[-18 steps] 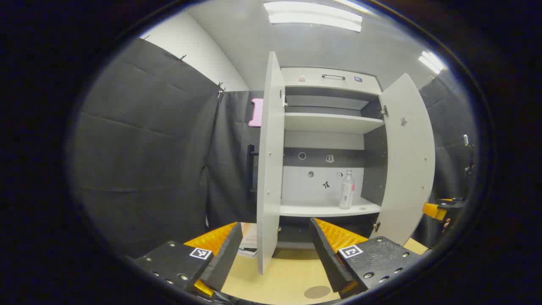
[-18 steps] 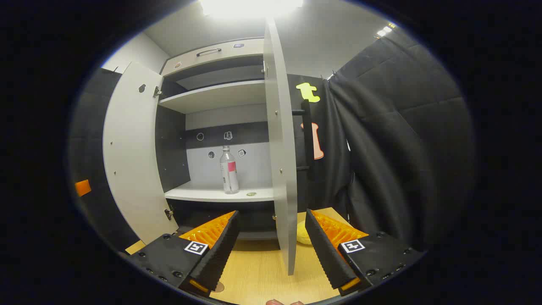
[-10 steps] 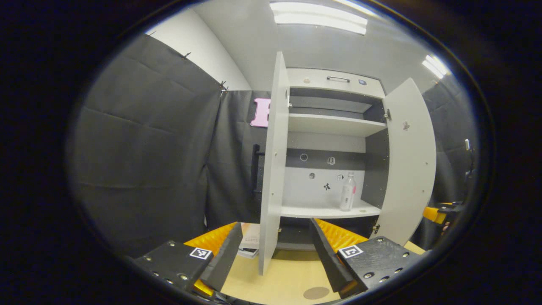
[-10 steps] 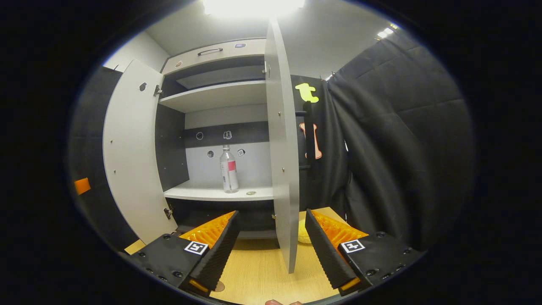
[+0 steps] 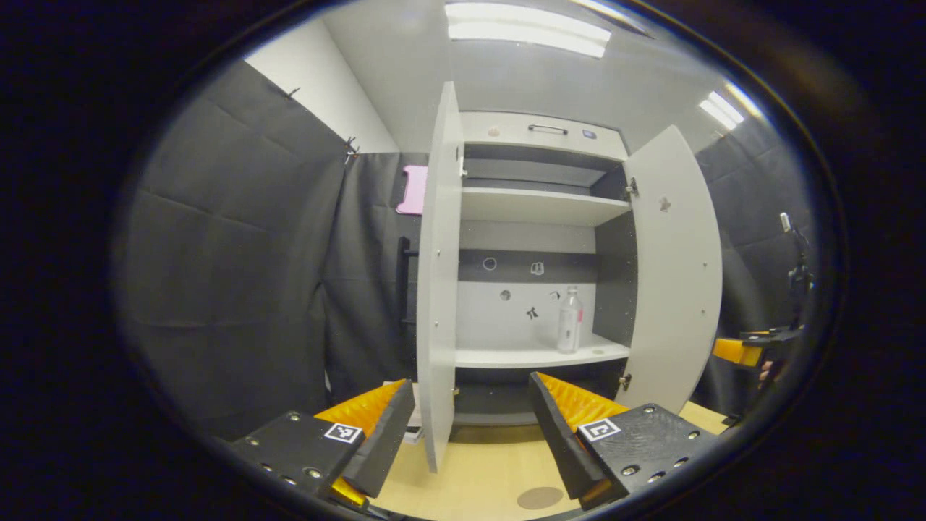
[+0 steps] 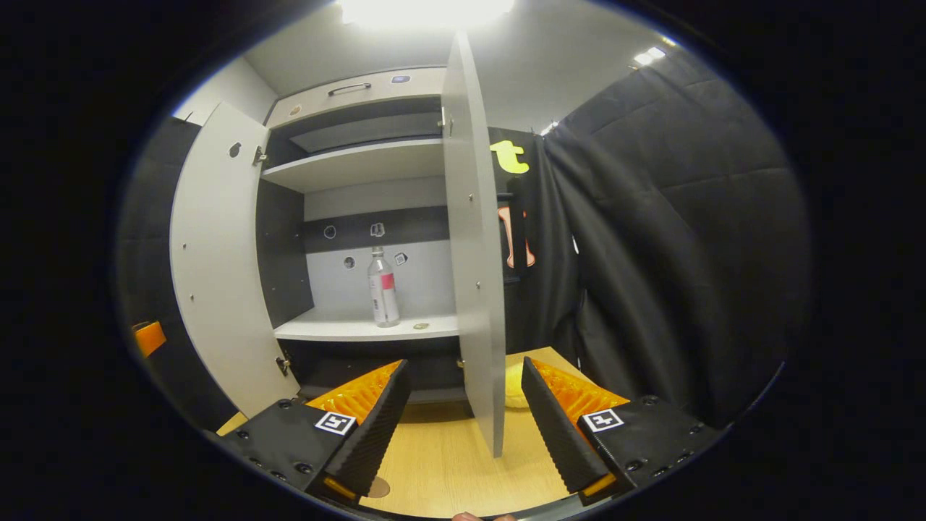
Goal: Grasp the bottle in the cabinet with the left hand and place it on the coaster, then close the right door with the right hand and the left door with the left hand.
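Observation:
A clear bottle (image 5: 569, 329) with a pink label stands upright on the lower shelf of the open cabinet, toward its right side; in the right gripper view the bottle (image 6: 382, 288) is at centre left. Both grey doors stand wide open: the left door (image 5: 438, 289) is edge-on and the right door (image 5: 676, 275) is swung out. A round brown coaster (image 5: 540, 498) lies on the wooden table in front. My left gripper (image 5: 469, 382) is open and empty, well short of the cabinet. My right gripper (image 6: 463, 365) is open and empty, with the right door's edge (image 6: 474, 253) ahead of it.
The upper shelf (image 5: 539, 206) is bare. A small flat disc (image 6: 419, 326) lies on the lower shelf near the bottle. A yellow object (image 6: 512, 387) sits on the table (image 6: 448, 463) behind the right door. Black cloth walls close in on both sides.
Both views have drifted slightly, so the cabinet now sits a little further left in each. Bottle, doors and both open grippers are otherwise as before.

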{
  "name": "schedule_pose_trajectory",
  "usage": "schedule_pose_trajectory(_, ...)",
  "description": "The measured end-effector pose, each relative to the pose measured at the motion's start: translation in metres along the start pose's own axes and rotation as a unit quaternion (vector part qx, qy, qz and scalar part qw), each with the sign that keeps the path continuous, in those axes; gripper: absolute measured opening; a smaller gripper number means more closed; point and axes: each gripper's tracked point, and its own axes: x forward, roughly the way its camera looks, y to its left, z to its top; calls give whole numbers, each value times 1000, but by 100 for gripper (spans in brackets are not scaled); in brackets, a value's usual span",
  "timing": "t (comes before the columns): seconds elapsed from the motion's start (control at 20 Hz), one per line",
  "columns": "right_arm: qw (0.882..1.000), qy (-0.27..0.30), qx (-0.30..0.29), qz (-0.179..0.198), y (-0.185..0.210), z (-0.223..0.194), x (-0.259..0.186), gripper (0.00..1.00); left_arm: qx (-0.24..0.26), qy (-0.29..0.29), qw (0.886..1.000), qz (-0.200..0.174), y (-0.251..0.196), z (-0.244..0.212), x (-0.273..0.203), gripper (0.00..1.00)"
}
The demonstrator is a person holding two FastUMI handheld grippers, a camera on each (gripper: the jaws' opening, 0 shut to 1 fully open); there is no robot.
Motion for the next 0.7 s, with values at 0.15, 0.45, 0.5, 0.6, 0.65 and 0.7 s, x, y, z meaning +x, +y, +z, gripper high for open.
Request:
schedule_pose_trajectory(0.15, 999, -11, 0, -36, -21, 9, -7, 98, -11, 12, 999, -40, -32, -5, 15, 93)
schedule_pose_trajectory(0.45, 993, -4, 3, -117, -75, 3, -9, 98, -15, 26, 993, -112, -91, -17, 75, 92)
schedule_pose_trajectory(0.5, 992, -6, 4, -127, -83, 5, -8, 98, -15, 26, 992, -120, -99, -16, 86, 92)
schedule_pose_trajectory(0.6, 989, -6, 16, -150, -101, 7, -2, 98, -12, 27, 991, -131, -111, -13, 107, 100)
schedule_pose_trajectory(0.65, 987, -6, 24, -162, -111, 7, 0, 98, -9, 27, 990, -135, -116, -12, 119, 100)
schedule_pose_trajectory(0.7, 985, -6, 29, -171, -118, 7, 2, 98, -7, 25, 990, -139, -121, -10, 132, 93)
